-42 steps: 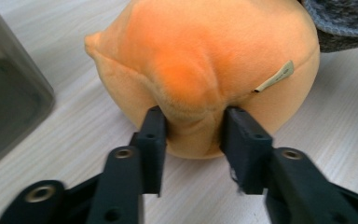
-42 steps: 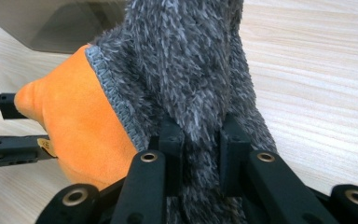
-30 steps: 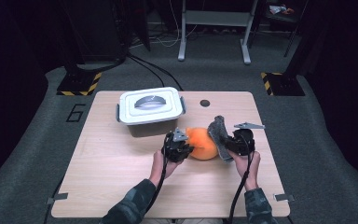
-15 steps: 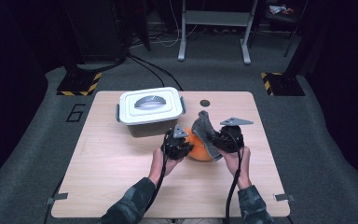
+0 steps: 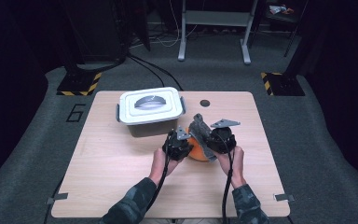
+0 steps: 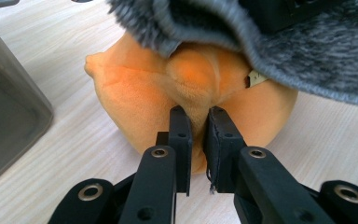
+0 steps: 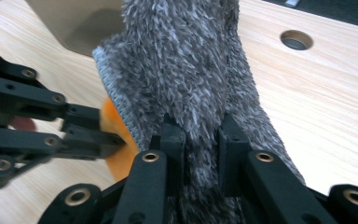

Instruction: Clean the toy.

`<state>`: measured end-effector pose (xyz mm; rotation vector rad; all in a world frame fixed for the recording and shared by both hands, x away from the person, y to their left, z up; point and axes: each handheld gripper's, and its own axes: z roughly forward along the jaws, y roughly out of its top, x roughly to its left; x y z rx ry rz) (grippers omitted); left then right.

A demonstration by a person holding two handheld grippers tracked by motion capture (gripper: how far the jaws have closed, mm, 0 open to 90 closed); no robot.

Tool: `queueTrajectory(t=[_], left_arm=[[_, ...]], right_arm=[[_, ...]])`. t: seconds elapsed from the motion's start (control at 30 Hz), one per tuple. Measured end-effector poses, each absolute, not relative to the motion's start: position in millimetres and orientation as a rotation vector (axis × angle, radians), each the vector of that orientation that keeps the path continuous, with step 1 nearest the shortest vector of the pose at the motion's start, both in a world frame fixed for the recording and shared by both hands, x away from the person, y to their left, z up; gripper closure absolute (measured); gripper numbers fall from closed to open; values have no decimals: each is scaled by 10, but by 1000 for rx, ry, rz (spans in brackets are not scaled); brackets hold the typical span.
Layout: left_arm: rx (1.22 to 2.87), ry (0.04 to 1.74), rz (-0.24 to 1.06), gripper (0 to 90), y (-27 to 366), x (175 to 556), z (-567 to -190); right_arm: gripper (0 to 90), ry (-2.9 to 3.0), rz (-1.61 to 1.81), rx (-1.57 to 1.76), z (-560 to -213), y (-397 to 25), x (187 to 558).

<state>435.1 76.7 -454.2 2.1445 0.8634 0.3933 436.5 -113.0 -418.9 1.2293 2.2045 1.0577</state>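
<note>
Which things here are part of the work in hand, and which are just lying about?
In use:
- orange soft toy, pinched by the left gripper
- grey fuzzy cloth, pinched by the right gripper, draped over the toy

Lying about:
- lidded plastic box
- table, with its round hole

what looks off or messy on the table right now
Nothing is spilled or broken. The one oddity: a grey fuzzy cloth, pinched in the right gripper, hangs over the orange plush toy, which the left gripper holds by a fold. The lidded bin sits square.
</note>
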Motion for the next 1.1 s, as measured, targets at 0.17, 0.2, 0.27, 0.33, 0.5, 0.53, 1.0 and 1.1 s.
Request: queueTrajectory(t=[0.17,0.2,0.27,0.33,0.5,0.53,1.0,1.1], left_arm=[[2143,875,381,815,793,4368,-4565],[2139,873,379,815,796,4370,-4569],[2136,875,379,815,800,4372,-4572],[2131,882,375,814,807,4376,-4577],[2126,882,372,812,820,4383,-4586],[2123,885,372,812,819,4383,-4587],[2125,890,367,811,823,4381,-4589],[2124,889,368,811,822,4381,-4589]], right_arm=[[763,2187,1038,1259,-4242,-1240,4371],[763,2181,1039,1280,-4257,-1266,4369],[763,2176,1037,1299,-4283,-1331,4378],[763,2158,1011,1321,-4305,-1380,4381],[763,2139,981,1399,-4412,-1519,4400],[763,2143,976,1392,-4432,-1545,4409],[761,2165,883,1580,-4844,-1740,4555],[759,2185,875,1620,-4938,-1741,4584]])
